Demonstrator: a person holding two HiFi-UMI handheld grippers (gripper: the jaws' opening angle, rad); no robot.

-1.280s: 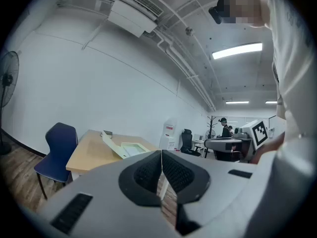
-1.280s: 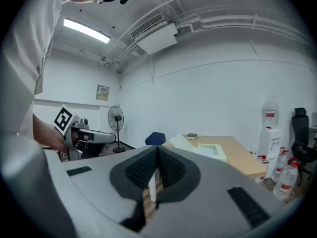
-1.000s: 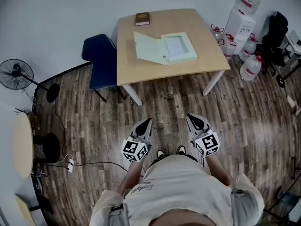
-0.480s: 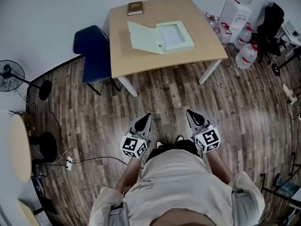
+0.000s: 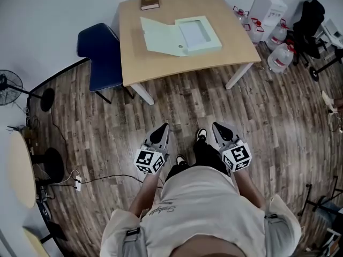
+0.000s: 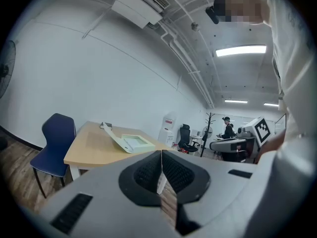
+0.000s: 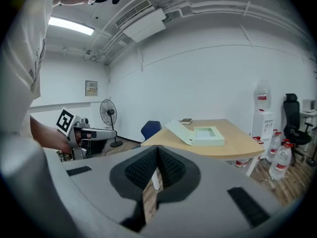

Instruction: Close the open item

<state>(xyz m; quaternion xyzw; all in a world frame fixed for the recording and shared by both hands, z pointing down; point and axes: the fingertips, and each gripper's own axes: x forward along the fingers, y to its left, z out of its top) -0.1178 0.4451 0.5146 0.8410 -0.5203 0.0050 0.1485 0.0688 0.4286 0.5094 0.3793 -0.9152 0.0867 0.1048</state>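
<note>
Box file (image 5: 199, 34) lies open on the counter (image 5: 161, 71), well ahead of both grippers. Lid (image 5: 161, 36) is folded out to the left. At this range it appears to be light, stiff card. Recommended hold: the lid's free left edge. Left gripper (image 5: 163, 128) and right gripper (image 5: 218, 127): jaws pressed together, empty.

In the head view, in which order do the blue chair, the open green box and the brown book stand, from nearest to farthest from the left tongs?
1. Blue chair, on the floor left of the table, nearest the left tongs.
2. Open green box, on the middle of the table.
3. Brown book, at the table's far edge.
</note>
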